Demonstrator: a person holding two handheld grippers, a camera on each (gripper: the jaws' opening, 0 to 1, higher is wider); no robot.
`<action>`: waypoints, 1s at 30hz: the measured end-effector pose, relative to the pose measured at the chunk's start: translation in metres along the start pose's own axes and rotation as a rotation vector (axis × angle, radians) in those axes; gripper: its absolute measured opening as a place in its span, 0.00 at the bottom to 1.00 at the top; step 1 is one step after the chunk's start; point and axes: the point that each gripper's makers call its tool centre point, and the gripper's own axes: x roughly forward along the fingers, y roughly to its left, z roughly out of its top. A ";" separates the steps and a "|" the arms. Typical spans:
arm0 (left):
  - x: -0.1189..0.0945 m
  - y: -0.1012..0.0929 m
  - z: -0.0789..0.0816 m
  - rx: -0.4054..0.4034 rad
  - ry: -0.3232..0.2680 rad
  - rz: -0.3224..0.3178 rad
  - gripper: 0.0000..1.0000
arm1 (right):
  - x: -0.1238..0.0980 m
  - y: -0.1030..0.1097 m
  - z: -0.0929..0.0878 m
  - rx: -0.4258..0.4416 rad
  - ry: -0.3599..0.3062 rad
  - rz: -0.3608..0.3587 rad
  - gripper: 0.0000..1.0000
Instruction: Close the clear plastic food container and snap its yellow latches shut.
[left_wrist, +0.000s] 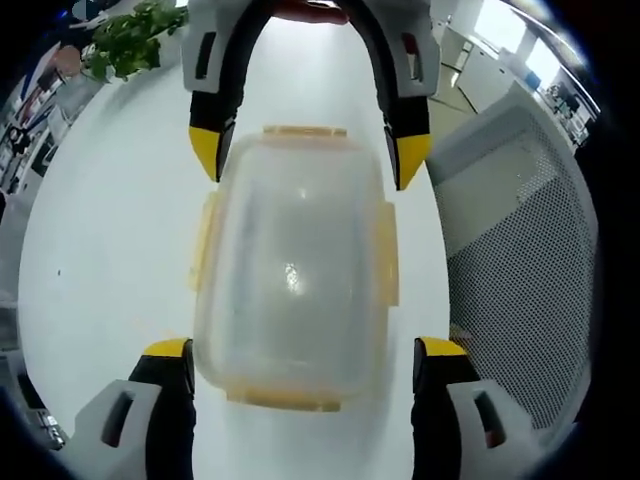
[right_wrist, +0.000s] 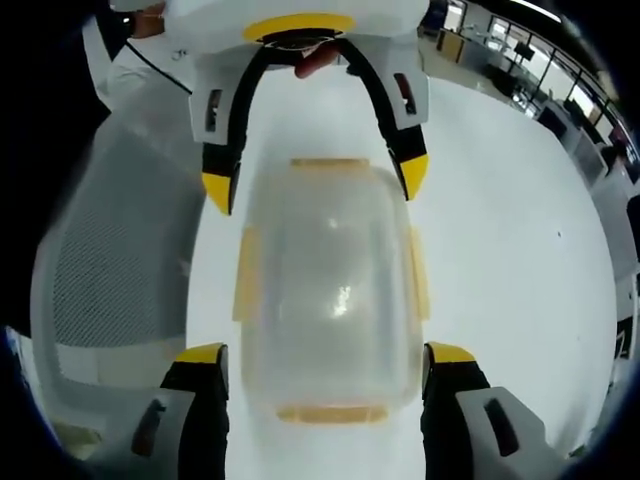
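A clear plastic food container (left_wrist: 292, 265) lies on the white counter (left_wrist: 110, 220), lid seated, between two facing grippers; the left gripper (left_wrist: 300, 360) and right gripper (right_wrist: 325, 365) both spread wide, holding nothing, fingers flanking its ends, seemingly poised over the yellow latches (left_wrist: 386, 252); a mesh chair (left_wrist: 520, 270) stands beside.

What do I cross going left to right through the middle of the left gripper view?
White table → container's left yellow latch → clear lid → right yellow latch → grey mesh chair back.
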 end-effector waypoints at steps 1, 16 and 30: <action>0.001 0.000 0.000 0.000 0.000 0.000 0.91 | 0.001 0.000 0.000 0.000 0.000 0.000 0.80; 0.008 0.004 -0.001 0.010 0.021 0.013 0.89 | 0.009 -0.003 -0.003 -0.035 0.021 -0.025 0.80; 0.014 0.010 -0.002 0.025 0.044 0.036 0.86 | 0.012 -0.005 -0.004 -0.036 0.031 -0.026 0.81</action>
